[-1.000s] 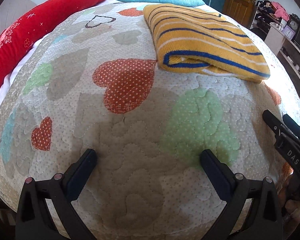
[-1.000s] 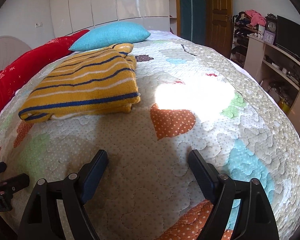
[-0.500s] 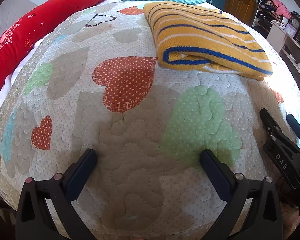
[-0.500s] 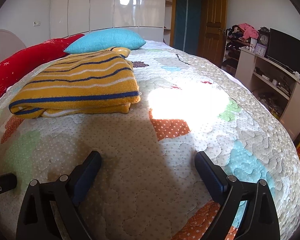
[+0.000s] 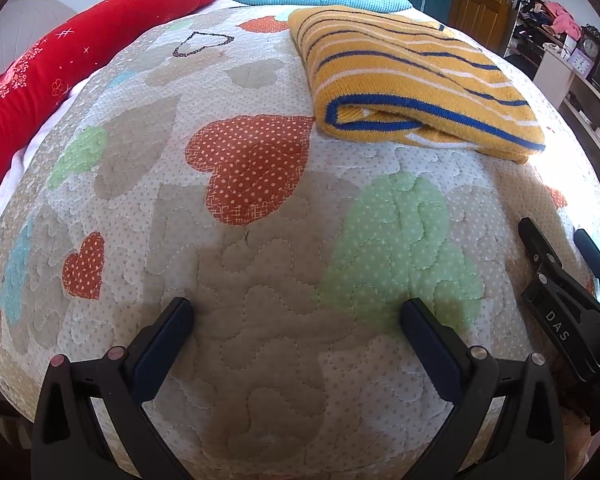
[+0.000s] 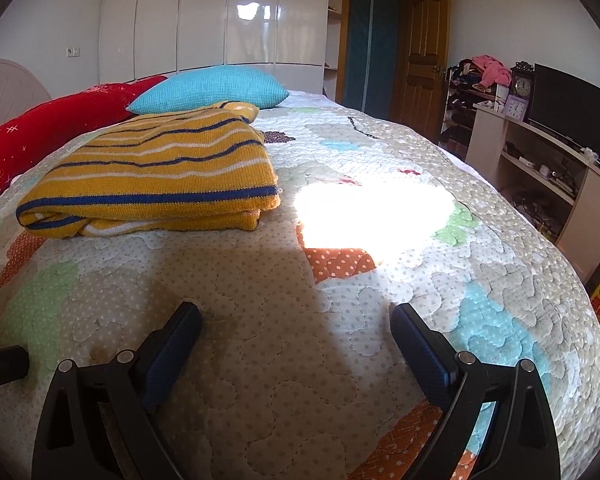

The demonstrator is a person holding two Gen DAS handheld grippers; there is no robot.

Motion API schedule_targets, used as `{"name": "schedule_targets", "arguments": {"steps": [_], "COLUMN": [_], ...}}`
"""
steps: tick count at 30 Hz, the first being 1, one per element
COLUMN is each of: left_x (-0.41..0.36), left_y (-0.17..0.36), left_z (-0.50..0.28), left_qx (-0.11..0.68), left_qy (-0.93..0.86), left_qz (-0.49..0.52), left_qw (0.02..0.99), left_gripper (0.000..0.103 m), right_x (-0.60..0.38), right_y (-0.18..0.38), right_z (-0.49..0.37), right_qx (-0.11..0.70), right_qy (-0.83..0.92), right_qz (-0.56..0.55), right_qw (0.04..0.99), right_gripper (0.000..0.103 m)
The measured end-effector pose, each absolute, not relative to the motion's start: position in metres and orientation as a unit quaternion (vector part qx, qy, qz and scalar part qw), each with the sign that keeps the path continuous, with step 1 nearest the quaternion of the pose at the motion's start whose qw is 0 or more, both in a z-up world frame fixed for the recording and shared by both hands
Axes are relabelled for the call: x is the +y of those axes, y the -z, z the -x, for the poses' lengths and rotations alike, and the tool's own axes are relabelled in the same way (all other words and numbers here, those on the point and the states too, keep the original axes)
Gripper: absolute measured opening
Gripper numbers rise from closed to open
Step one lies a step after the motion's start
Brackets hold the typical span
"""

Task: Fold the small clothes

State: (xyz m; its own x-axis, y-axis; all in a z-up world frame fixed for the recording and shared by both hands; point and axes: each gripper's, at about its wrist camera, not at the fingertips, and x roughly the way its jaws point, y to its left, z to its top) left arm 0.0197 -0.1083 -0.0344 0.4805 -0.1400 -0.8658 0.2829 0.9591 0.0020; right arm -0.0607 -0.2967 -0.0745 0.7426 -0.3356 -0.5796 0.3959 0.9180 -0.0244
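Bed bare up front, sweater folded beyond; both claws released, empty, fold seemingly done.

Sweater lies folded on the quilt, which covers the bed. Behind the sweater, a pillow; left of the sweater, along the quilt's edge, a long bolster. Before the sweater, both above bare quilt: left gripper, with the right gripper to its right. Right of the sweater, off the bed, shelving.
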Motion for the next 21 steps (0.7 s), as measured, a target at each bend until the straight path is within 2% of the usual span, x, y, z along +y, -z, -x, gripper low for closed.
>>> {"name": "schedule_targets", "arguments": {"steps": [9, 15, 21], "left_x": [-0.107, -0.108, -0.109], "left_y": [0.034, 0.035, 0.035], "left_z": [-0.021, -0.023, -0.025], "left_qx": [0.494, 0.496, 0.498], "left_qy": [0.121, 0.117, 0.112], "left_qz": [-0.069, -0.07, -0.069], "left_qw": [0.859, 0.858, 0.857], "left_gripper": [0.103, 0.103, 0.103], "right_x": [-0.3, -0.309, -0.3], "right_y": [0.075, 0.075, 0.076], "right_z": [0.066, 0.073, 0.063], "right_qx": [0.293, 0.285, 0.307], "right_qy": [0.186, 0.155, 0.172], "right_qz": [-0.066, -0.103, -0.065], "right_qw": [0.935, 0.94, 0.934], "right_gripper": [0.099, 0.102, 0.102]}}
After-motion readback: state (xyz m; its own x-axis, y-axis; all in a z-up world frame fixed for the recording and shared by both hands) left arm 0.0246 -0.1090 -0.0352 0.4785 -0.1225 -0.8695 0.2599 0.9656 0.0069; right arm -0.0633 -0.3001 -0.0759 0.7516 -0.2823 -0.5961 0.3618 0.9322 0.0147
